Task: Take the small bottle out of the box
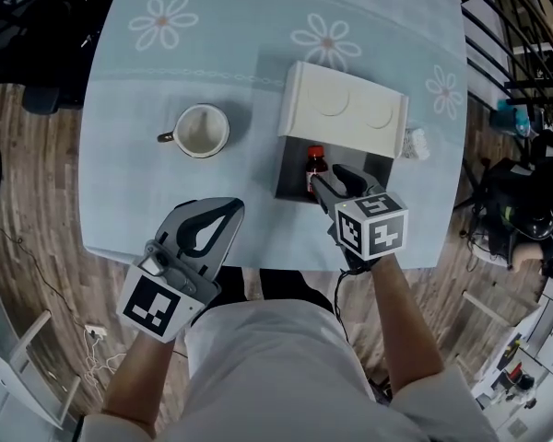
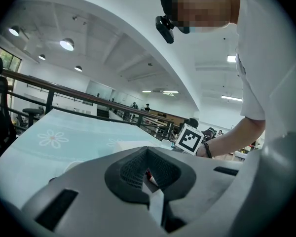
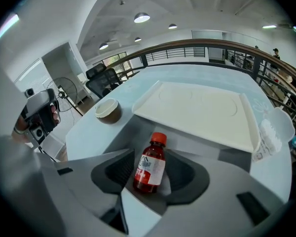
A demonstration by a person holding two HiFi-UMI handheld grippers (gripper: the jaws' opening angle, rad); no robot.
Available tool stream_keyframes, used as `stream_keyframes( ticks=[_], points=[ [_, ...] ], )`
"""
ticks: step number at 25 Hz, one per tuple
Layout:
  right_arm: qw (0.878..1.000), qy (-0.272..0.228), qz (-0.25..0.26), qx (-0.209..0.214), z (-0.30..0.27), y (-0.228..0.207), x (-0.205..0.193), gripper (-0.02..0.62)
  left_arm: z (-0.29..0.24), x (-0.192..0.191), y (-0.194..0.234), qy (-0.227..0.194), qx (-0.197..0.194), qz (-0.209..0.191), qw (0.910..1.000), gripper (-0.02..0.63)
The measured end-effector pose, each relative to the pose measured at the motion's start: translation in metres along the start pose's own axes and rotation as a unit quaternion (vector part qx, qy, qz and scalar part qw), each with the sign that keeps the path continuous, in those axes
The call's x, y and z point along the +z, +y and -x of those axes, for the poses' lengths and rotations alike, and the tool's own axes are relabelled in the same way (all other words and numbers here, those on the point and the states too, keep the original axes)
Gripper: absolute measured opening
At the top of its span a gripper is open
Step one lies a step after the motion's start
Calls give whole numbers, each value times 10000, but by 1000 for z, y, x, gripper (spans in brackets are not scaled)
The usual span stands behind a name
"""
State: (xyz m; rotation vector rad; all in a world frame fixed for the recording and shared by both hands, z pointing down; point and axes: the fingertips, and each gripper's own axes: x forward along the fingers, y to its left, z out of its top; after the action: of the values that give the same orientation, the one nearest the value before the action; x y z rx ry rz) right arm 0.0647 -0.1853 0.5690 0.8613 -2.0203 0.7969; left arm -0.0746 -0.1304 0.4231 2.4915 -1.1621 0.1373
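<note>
My right claw [image 1: 330, 184] points steeply down into the dark grey open-topped box [image 1: 290, 180], just right of centre in the head view. Its jaws stand wide. The small brown glass bottle with the red cap and white label [image 3: 150, 164] stands upright between them, low in the centre of the right gripper view. There is a gap on each side, so neither pad presses on it and I hold nothing. The bottle is on the box floor, near the front wall. The box's flat white lid [image 1: 343, 109] stands open behind it, toward the upper part of the frame.

My left claw [image 1: 229, 212] sits in the lower left of the head view, at the near edge of the table with the pale blue flowered cloth [image 1: 166, 81]. It is well apart from the box. Its jaws are closed tip to tip with nothing between the pads.

A round cream mug with a small handle [image 1: 201, 130] stands left of the box, clear of both claws. A crumpled clear plastic scrap [image 1: 415, 143] lies just beside the box's right side.
</note>
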Motion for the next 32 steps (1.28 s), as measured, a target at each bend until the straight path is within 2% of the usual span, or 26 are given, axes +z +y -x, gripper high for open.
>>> stream_keyframes(
  ticks=[4, 11, 28, 32],
  points=[
    [9998, 189, 46, -32, -8, 1, -7, 241, 1, -5, 2, 34, -3, 47, 10000, 6],
    [9989, 455, 92, -62, -20, 2, -16, 264, 1, -11, 5, 78, 9, 95, 9999, 6],
    [9899, 1257, 535, -386, -41, -1, -32, 264, 6, -19, 13, 122, 37, 182, 9998, 6],
    [9895, 1262, 583, -398, -41, -1, -32, 235, 7, -19, 14, 139, 50, 181, 9997, 6]
  ],
)
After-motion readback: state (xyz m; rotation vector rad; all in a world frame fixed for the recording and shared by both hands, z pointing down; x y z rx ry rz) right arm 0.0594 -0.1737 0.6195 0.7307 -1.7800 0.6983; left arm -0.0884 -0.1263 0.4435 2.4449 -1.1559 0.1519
